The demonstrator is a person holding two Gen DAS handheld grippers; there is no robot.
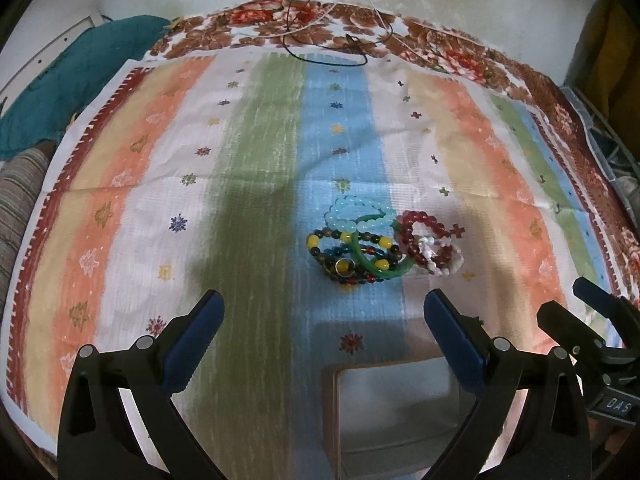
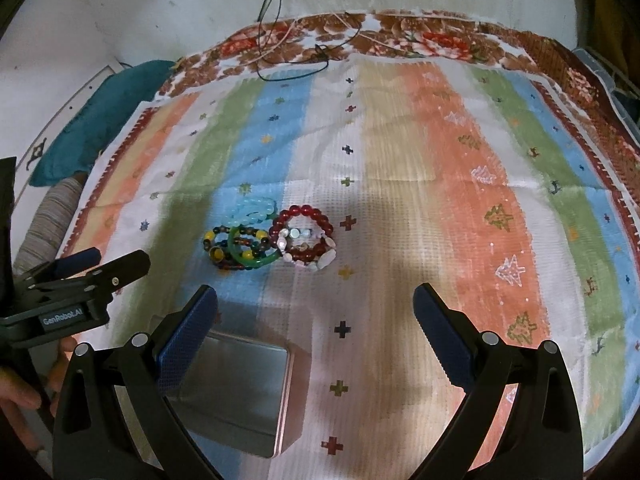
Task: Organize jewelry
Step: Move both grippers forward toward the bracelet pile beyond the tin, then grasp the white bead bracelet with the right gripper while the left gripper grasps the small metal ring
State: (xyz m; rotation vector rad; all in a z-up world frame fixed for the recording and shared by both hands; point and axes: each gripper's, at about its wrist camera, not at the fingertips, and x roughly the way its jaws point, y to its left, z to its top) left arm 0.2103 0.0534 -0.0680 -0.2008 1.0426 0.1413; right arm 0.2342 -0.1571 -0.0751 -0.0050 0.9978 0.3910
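We are holding both grippers above a striped cloth (image 1: 260,160) that is covering the counter, with a floral cloth (image 1: 320,24) showing along its far edge. The left gripper (image 1: 323,316) is hovering with its jaws spread wide and nothing between them. The right gripper (image 2: 315,312) is likewise hovering with its jaws spread and holding nothing; in the left wrist view it is showing at the right edge (image 1: 576,304).

The jewelry is lying in one cluster on the blue stripe, ahead of both grippers. We are seeing a light blue bead bracelet (image 1: 352,216) at the far side, a green bangle (image 1: 384,272) overlapping a bracelet of dark and yellow beads (image 1: 340,256), and a red bead bracelet (image 1: 420,236) touching a white shell bracelet (image 1: 440,260) on the right. All pieces are touching or overlapping.

An open metal tin (image 2: 236,392) is sitting on the cloth nearer to us than the cluster, apart from it, partly hidden behind the right gripper's left finger. A teal cloth (image 1: 80,76) is lying beyond the far left corner. Thin black cords (image 1: 320,40) are trailing over the floral cloth.
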